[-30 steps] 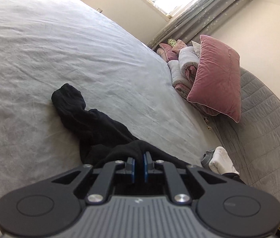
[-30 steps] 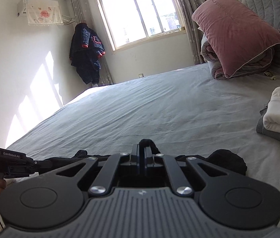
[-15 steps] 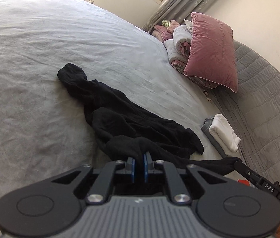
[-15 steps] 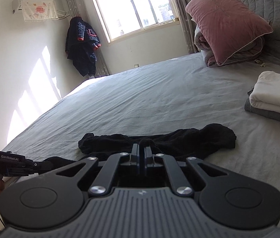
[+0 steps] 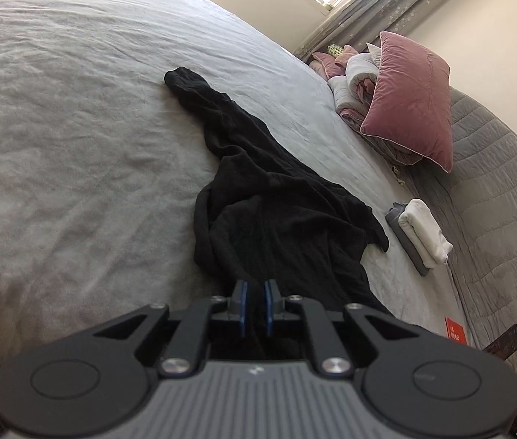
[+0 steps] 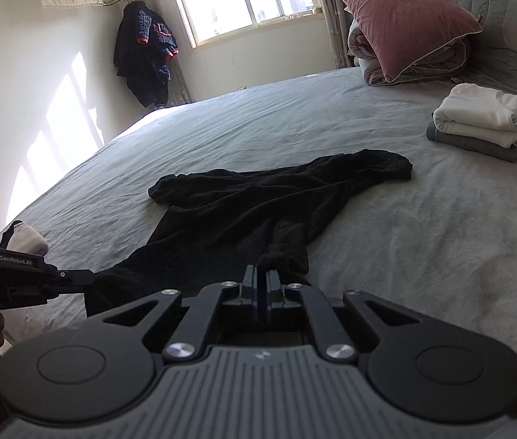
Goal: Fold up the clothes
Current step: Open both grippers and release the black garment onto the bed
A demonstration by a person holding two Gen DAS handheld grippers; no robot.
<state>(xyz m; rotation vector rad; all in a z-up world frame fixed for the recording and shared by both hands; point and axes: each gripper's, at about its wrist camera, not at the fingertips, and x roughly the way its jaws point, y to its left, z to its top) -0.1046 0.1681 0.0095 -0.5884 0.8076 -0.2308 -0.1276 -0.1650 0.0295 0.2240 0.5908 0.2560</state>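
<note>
I had the left gripper clamped on the near hem of the black garment, a fold of cloth pinched between its blue pads. From there the garment ran away ahead of the fingers across the grey bed, one sleeve trailing far forward and slightly left, the other spilling off to the right.

The right gripper was also closed on the black garment, holding a bunched ridge of fabric that rose just beyond its fingertips. Ahead of it the body of the garment lay rumpled on the sheet, one sleeve reaching forward-right, the other forward-left. Off to its left I could see the left gripper gripping the same near edge.

Far ahead and right of the right gripper sat a folded stack, white on grey, and beyond that a pink pillow on rolled bedding.
</note>
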